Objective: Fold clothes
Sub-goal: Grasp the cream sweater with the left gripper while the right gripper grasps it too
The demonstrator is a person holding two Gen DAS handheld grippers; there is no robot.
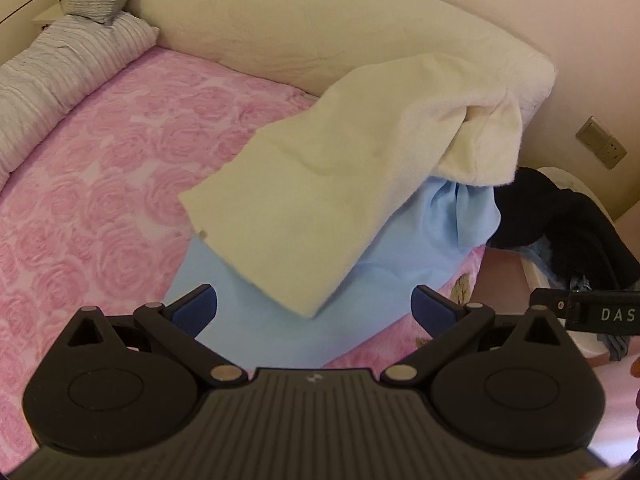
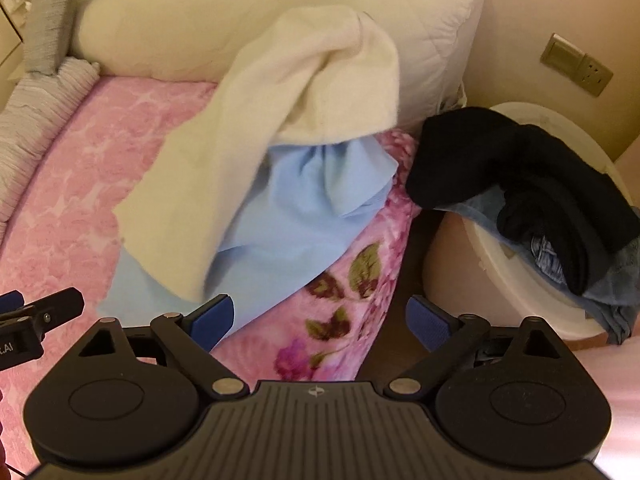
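A cream fleecy garment lies crumpled on the pink bed, draped over a light blue garment. My left gripper hovers open just above the blue cloth's near part, nothing between its blue pads. In the right wrist view the cream garment and the blue garment lie ahead to the left. My right gripper stands open over the bed's edge, its jaws empty. The left gripper's tip shows at that view's left edge.
A pink rose-patterned bedspread covers the bed. A large cream pillow and a grey striped bolster line its far sides. Beside the bed, a white basket holds dark and blue clothes. A wall socket is behind.
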